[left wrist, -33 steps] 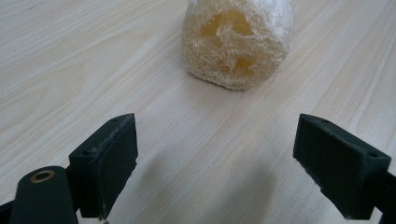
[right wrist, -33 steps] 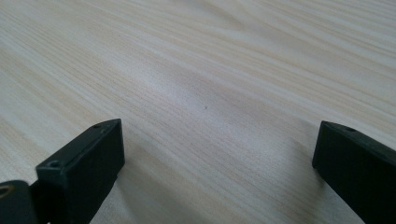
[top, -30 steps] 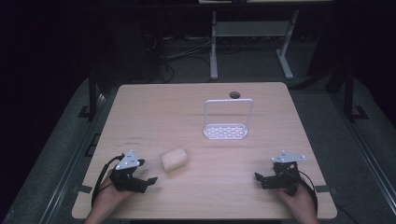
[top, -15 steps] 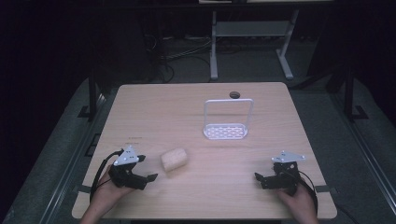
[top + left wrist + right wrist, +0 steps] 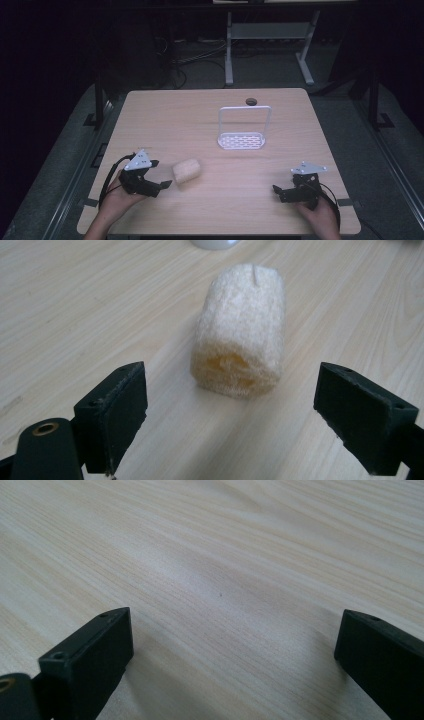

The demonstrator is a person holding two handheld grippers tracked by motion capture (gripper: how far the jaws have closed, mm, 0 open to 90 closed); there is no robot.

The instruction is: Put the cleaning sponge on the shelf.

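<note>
Your wooden table (image 5: 200, 115) carries a white rack (image 5: 242, 140), nothing in it. Near the rack lies the loofah (image 5: 186, 170). Your left tool (image 5: 161, 186) gapes before the loofah; your right tool (image 5: 278, 191) gapes, holding nothing.

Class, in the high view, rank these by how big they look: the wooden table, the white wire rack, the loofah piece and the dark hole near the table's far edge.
1. Wooden table
2. White wire rack, though it stands farther from the camera than the loofah
3. Loofah piece
4. Dark hole, clearly the smallest
</note>
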